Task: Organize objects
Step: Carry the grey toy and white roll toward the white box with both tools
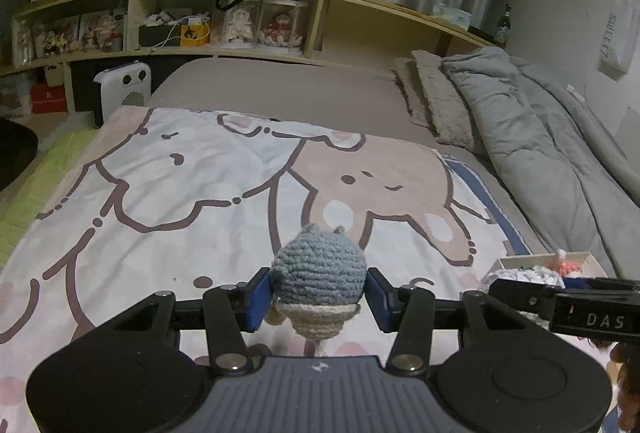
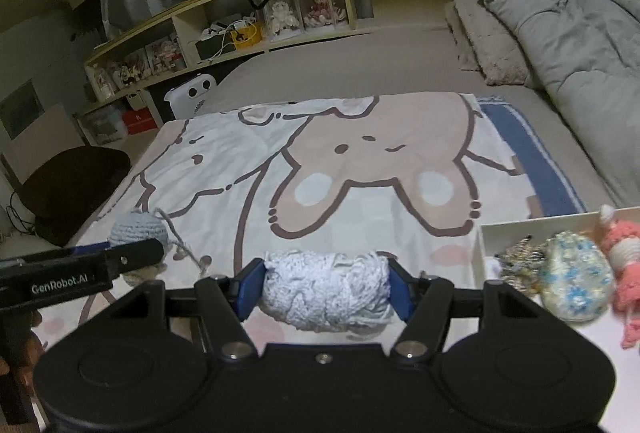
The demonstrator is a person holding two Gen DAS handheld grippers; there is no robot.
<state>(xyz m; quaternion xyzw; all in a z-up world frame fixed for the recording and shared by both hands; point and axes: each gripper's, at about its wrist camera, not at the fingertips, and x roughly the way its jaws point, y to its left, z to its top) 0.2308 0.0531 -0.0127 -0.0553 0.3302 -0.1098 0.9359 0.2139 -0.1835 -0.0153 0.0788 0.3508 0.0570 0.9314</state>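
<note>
My left gripper [image 1: 318, 299] is shut on a blue crocheted animal toy [image 1: 318, 269] with a cream base, held above the cartoon blanket [image 1: 180, 185]. The toy also shows in the right wrist view [image 2: 138, 229], at the left. My right gripper [image 2: 326, 291] is shut on a ball of pale blue-white yarn [image 2: 326, 297], just left of a white box [image 2: 486, 233]. The box holds a blue-flecked yarn ball [image 2: 574, 281], a pink crocheted doll [image 2: 624, 265] and a tangle of mixed yarn [image 2: 518, 265]. In the left wrist view the box [image 1: 532, 259] lies at the right, behind the right gripper.
A folded grey duvet [image 1: 540, 137] and pillows [image 1: 432, 97] lie along the bed's right side. A wooden shelf [image 1: 240, 49] with dolls and boxes runs behind the bed. A white heater [image 1: 124, 89] and a dark chair [image 2: 76, 185] stand to the left.
</note>
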